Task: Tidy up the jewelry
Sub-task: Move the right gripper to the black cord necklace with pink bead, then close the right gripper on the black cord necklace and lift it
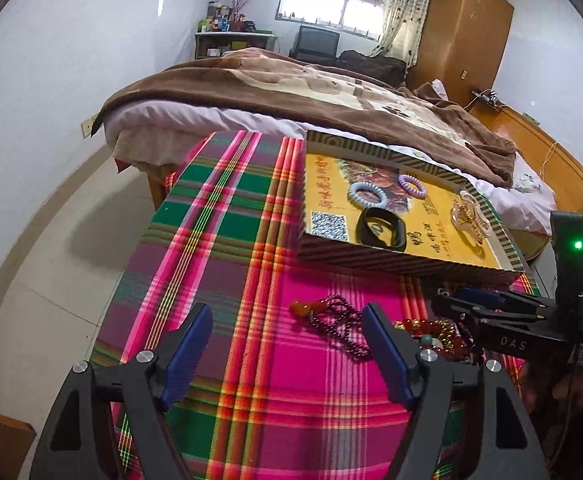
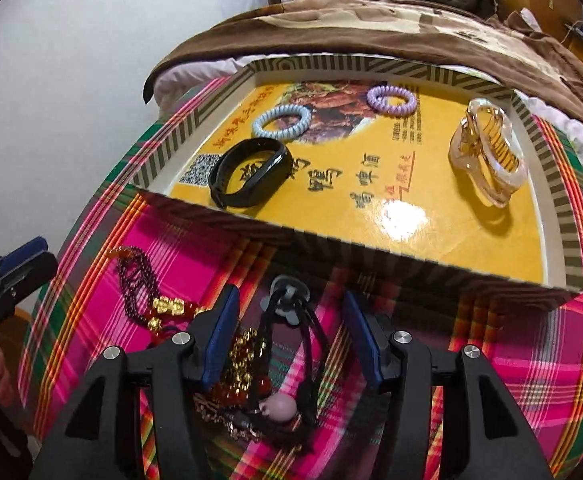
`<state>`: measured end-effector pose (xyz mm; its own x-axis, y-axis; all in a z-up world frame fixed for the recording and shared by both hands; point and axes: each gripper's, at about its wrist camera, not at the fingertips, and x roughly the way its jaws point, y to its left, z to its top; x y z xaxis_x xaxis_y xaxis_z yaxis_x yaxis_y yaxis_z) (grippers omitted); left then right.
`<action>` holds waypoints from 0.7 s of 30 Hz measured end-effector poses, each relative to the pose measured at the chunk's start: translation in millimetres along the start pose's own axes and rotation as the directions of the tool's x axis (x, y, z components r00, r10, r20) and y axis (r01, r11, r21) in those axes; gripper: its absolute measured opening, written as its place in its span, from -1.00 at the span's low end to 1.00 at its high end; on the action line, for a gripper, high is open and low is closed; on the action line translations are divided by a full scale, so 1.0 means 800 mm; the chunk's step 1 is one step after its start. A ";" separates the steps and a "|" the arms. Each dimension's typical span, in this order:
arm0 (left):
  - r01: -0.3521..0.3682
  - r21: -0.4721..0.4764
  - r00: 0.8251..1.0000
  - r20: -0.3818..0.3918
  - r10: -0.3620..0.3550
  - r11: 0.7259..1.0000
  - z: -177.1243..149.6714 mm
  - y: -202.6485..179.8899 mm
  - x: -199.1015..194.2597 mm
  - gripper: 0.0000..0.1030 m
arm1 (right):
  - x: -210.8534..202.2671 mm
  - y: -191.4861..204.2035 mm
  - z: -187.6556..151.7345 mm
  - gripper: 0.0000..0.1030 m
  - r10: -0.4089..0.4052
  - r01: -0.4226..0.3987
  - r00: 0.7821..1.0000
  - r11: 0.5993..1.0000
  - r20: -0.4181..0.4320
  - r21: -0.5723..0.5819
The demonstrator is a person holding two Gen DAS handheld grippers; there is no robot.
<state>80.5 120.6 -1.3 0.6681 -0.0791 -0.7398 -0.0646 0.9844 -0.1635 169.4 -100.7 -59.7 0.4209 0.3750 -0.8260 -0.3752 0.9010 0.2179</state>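
Plaid cloth [image 1: 227,264] covers the table below my tongs. My right gripper [image 2: 287,344] gapes wide over a black hair tie [image 2: 291,332]; my left gripper [image 1: 287,344] spreads empty, beads [image 1: 343,320] just ahead, box [image 2: 551,184] beyond.

Bead pile [image 1: 431,336] behind right tool [image 1: 447,300]

both wrist views low, close, facing the shared tray [image 1: 407,256] [image 2: 411,248]

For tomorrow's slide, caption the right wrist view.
Open right tool poised over tangled black hair ties; wristband and hair claw already boxed.
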 end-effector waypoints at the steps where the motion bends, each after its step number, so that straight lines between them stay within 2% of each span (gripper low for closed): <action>1: -0.002 -0.002 1.000 -0.003 0.002 1.000 0.000 0.001 0.001 0.48 | 0.000 0.001 0.000 0.05 -0.005 0.005 1.000 1.000 -0.001 -0.004; 4: -0.007 -0.008 1.000 -0.010 0.007 1.000 -0.002 0.005 0.004 0.48 | 0.001 0.001 0.002 0.03 -0.020 0.020 1.000 1.000 -0.007 -0.012; 6: -0.009 -0.016 1.000 -0.014 0.009 1.000 -0.002 0.007 0.006 0.48 | 0.003 0.002 0.003 -0.21 -0.058 0.058 0.998 0.998 -0.001 -0.019; 7: -0.009 -0.019 1.000 -0.016 0.009 1.000 -0.002 0.008 0.007 0.48 | 0.004 0.001 0.003 -0.40 -0.077 0.077 0.997 0.997 0.004 -0.021; 8: -0.010 -0.023 1.000 -0.018 0.009 1.000 -0.003 0.009 0.008 0.48 | 0.004 -0.001 0.003 -0.47 -0.091 0.091 0.996 0.996 0.008 -0.018; 11: -0.010 -0.028 1.000 -0.025 0.010 1.000 -0.004 0.011 0.012 0.48 | 0.001 -0.009 0.001 -0.47 -0.063 0.063 0.998 0.998 0.015 0.007; 21: -0.011 -0.018 0.999 -0.048 0.010 1.000 -0.006 0.005 0.019 0.48 | -0.022 -0.034 -0.009 -0.47 -0.047 0.043 0.997 0.997 0.062 0.071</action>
<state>87.0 122.3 -16.5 0.6312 -0.0763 -0.7719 -0.0854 0.9823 -0.1669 166.5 -133.5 -54.7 0.4884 0.3446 -0.8017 -0.2973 0.9295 0.2184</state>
